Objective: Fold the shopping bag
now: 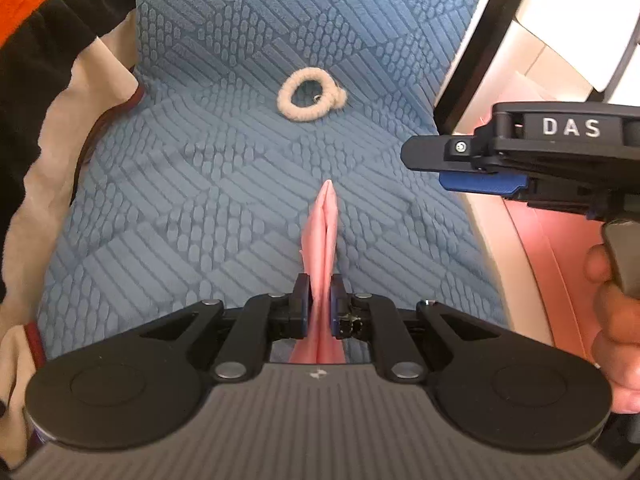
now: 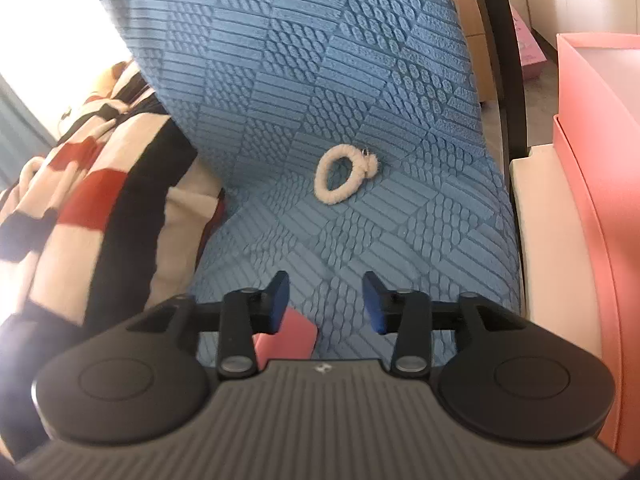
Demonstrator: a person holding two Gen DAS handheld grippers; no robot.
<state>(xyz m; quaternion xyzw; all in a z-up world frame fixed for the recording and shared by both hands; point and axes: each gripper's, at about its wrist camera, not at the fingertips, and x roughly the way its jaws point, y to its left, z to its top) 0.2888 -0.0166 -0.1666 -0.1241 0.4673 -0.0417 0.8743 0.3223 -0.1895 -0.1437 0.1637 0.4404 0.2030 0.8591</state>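
A pink shopping bag (image 1: 322, 236), folded into a narrow upright strip, is pinched between the blue pads of my left gripper (image 1: 319, 300), which is shut on it over a blue textured seat cover (image 1: 208, 184). The bag's tip points away from me. In the right wrist view a flat pink corner of the bag (image 2: 292, 336) shows low down, just behind the left finger. My right gripper (image 2: 326, 300) is open with nothing between its fingers. It also appears at the right edge of the left wrist view as the right gripper body (image 1: 520, 148), held by a hand (image 1: 612, 320).
A cream rope ring (image 1: 310, 94) lies on the blue cover, ahead of both grippers; the same ring (image 2: 344, 178) shows mid-frame in the right view. A red, black and cream striped cloth (image 2: 92, 200) is heaped at the left. Pink boxes (image 2: 600, 128) stand at the right.
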